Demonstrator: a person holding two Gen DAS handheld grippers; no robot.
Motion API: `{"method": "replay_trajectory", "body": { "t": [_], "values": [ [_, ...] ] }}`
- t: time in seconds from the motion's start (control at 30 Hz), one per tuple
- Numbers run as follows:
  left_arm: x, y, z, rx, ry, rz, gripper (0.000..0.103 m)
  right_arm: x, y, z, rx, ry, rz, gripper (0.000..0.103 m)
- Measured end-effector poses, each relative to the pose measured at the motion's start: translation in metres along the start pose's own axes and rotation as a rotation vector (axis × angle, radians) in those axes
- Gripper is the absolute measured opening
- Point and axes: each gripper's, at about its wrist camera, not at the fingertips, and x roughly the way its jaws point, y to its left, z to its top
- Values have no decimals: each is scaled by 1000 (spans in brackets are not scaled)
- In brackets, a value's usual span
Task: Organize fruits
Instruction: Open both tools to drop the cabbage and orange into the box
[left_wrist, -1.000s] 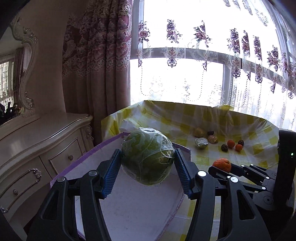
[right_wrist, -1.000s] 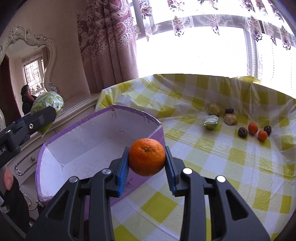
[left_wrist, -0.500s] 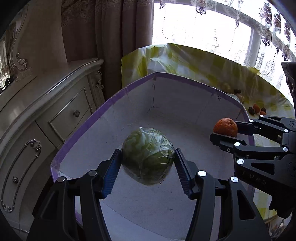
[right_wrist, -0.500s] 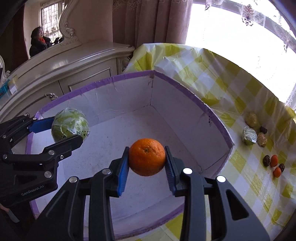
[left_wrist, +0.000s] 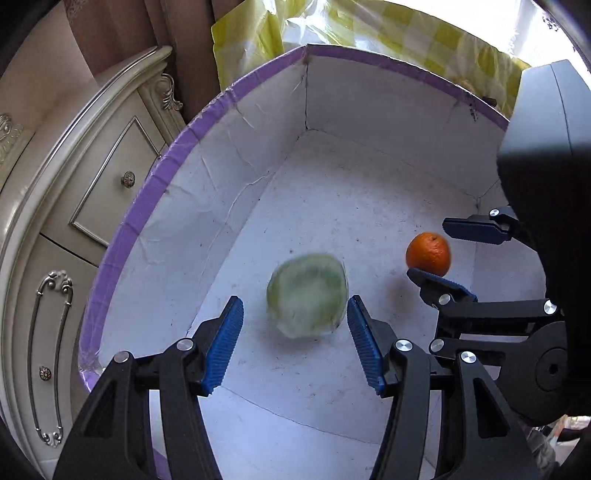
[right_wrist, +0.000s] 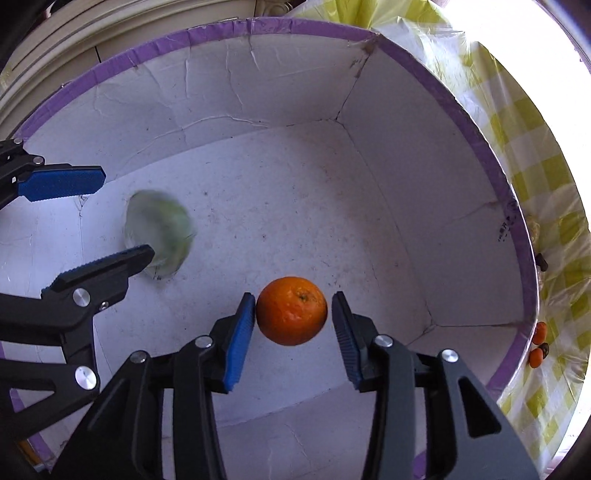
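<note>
A white cardboard box (left_wrist: 155, 177) with a purple taped rim (right_wrist: 480, 140) fills both views. Both grippers point down into it. My left gripper (left_wrist: 295, 332) is open. The green wrapped melon (left_wrist: 306, 295) is blurred just past its blue pads, clear of the left pad and over the box floor. In the right wrist view, the melon (right_wrist: 159, 232) lies beyond the left gripper (right_wrist: 127, 218). My right gripper (right_wrist: 293, 317) has its jaws opening. The orange (right_wrist: 291, 310) is still between the pads, with a small gap at the right pad. The orange (left_wrist: 428, 254) and right gripper (left_wrist: 428, 247) also show in the left wrist view.
A cream carved dresser (left_wrist: 74, 184) stands against the box's left side. The yellow checked tablecloth (right_wrist: 546, 177) lies to the right of the box, with small orange fruits (right_wrist: 537, 332) and a dark one on it. A curtain (left_wrist: 129, 29) hangs behind.
Both grippers have swung from level to pointing down inside the box. The melon has left the left pads and dropped away. The right jaws have parted from the orange.
</note>
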Motion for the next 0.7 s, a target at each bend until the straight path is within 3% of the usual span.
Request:
{"method": "replay_trajectory", "body": {
  "t": [0.1,0.5,0.6,0.7],
  "values": [
    [-2,5,-2,-28,-6,-30,56,-1,2,-2,-6,-3,-8,58],
    [-4,15,0,-91,-34,-78,66,-10,5,-4,8,-61,11,64],
    [-10,18,-1,-127,-60,-105,75,-19,2,-7,34,-117,48,73],
    [-26,22,-2,-186,-158,-88,79,-32,-5,-15,81,-217,93,77]
  ]
}}
